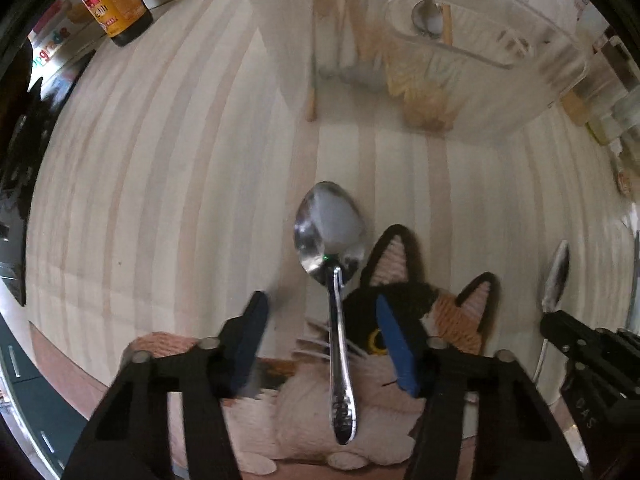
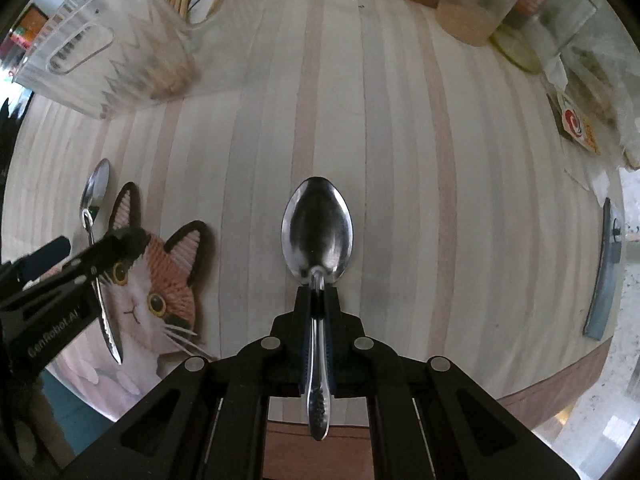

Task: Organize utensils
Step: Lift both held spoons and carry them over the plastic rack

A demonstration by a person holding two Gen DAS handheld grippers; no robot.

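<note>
Spoon (image 2: 317, 228) is pinched by its neck in our right gripper (image 2: 318, 292), near the cat mat (image 2: 160, 280); it may twist loose. Our left gripper (image 1: 320, 332) straddles another spoon (image 1: 330, 236), unclenched.

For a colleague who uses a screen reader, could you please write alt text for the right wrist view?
The right gripper is shut on a steel spoon above a striped wooden table. At left, the open left gripper straddles a second spoon beside a cat-face mat; a clear utensil holder stands behind.
</note>
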